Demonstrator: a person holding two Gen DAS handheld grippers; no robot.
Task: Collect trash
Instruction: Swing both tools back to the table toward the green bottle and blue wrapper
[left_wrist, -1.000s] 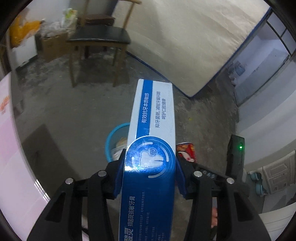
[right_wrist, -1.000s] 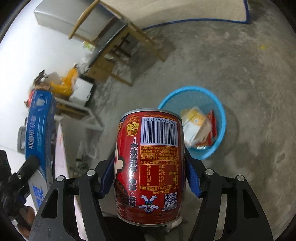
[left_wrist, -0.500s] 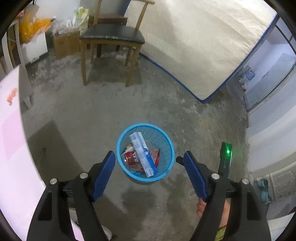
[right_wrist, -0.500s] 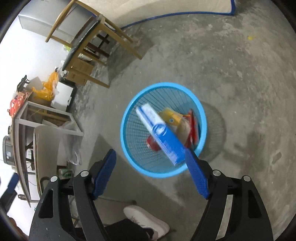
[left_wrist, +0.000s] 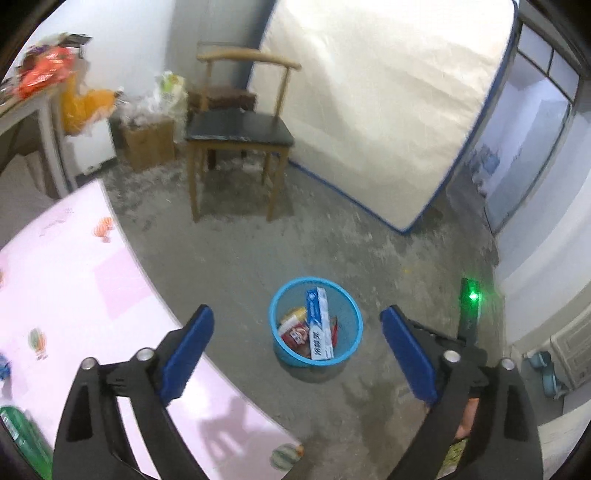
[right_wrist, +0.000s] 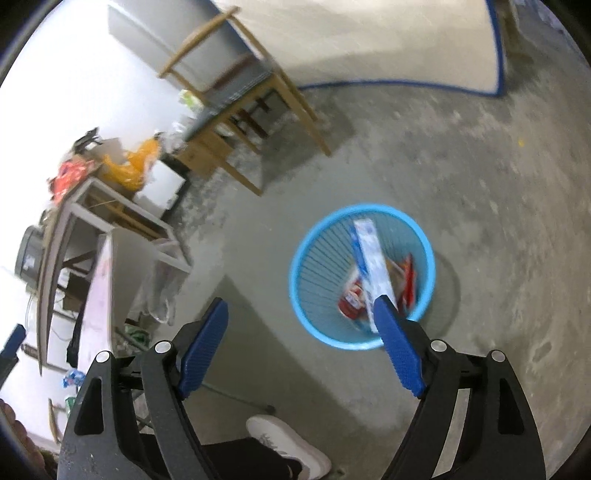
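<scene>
A blue mesh bin (left_wrist: 347, 350) stands on the concrete floor; it also shows in the right wrist view (right_wrist: 314, 310). In it lie a blue-and-white toothpaste box (left_wrist: 320, 328) (right_wrist: 373, 258), a red can (left_wrist: 293, 334) (right_wrist: 351, 299) and other wrappers. My left gripper (left_wrist: 297, 345) is open and empty, high above the bin. My right gripper (right_wrist: 301, 334) is open and empty, above and left of the bin.
A pink table (left_wrist: 74, 302) fills the lower left. A wooden chair (left_wrist: 240, 136) stands behind the bin, with a mattress (left_wrist: 388, 92) leaning on the wall. Boxes and bags (left_wrist: 147, 122) sit at the far left. A shoe (right_wrist: 288, 450) is below the right gripper.
Both grippers opened: the toothpaste box and the red can dropped into the blue bin. Both grippers then rose and pulled back from the bin.
</scene>
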